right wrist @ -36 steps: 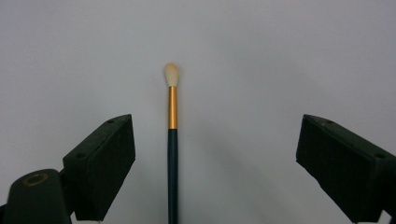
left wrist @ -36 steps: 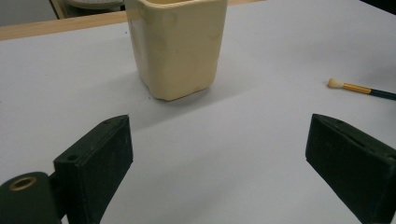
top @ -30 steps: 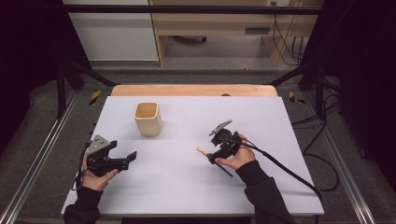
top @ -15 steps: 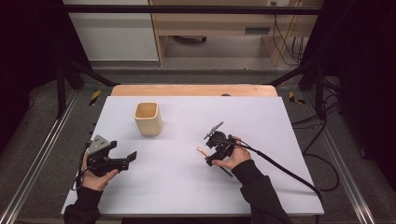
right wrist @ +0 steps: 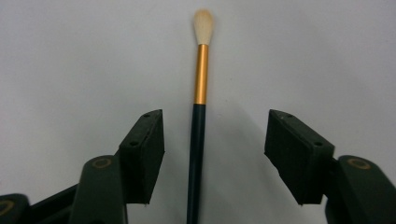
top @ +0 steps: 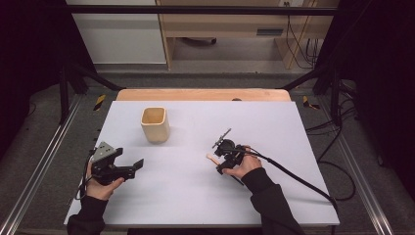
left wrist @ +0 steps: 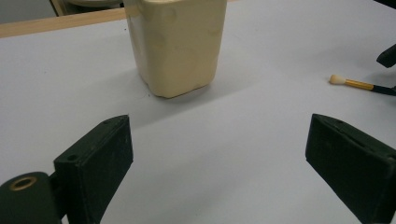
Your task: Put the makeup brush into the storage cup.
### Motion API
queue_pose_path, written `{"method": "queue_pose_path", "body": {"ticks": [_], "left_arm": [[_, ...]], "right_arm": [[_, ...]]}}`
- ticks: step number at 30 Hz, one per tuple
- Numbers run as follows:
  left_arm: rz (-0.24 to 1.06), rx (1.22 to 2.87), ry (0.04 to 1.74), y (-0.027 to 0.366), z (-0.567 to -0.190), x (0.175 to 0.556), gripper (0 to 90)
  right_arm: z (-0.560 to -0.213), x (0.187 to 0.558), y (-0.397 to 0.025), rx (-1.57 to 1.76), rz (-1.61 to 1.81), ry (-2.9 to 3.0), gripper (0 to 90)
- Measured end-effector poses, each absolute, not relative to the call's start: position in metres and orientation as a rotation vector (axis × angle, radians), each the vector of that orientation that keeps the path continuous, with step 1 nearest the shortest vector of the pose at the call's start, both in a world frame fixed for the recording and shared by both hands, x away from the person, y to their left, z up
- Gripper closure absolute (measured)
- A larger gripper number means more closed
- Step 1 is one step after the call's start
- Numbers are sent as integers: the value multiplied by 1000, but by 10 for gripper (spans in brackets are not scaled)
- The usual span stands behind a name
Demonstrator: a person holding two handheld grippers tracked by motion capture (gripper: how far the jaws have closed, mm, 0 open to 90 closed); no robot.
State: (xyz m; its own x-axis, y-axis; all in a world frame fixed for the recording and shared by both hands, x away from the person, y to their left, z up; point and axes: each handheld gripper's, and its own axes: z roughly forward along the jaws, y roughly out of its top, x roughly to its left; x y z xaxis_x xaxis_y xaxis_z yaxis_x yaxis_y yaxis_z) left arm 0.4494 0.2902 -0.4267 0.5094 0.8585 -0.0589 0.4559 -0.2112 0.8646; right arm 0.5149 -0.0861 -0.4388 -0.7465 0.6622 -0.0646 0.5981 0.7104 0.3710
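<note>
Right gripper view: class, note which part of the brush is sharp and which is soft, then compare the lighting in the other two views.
Right gripper view: the brush has a crisp gold ferrule and a slightly soft pale tip. Left gripper view: the cup throws a soft shadow toward the camera. High view: the table is evenly lit and the surroundings are dark.

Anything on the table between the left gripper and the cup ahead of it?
Nothing: in the left gripper view, bare white table runs from the open left gripper to the cream cup. The brush lies off to one side.
</note>
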Motion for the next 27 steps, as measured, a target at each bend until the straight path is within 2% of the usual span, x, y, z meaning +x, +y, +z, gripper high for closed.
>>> {"method": "queue_pose_path", "body": {"ticks": [15, 27], "left_arm": [[555, 1847, 1098, 290, -428, 450, 70], [554, 1852, 1100, 290, -429, 451, 71]], "right_arm": [[-442, 517, -81, 1039, 430, 2789, 628], [-446, 519, -81, 1009, 406, 2821, 738]]}}
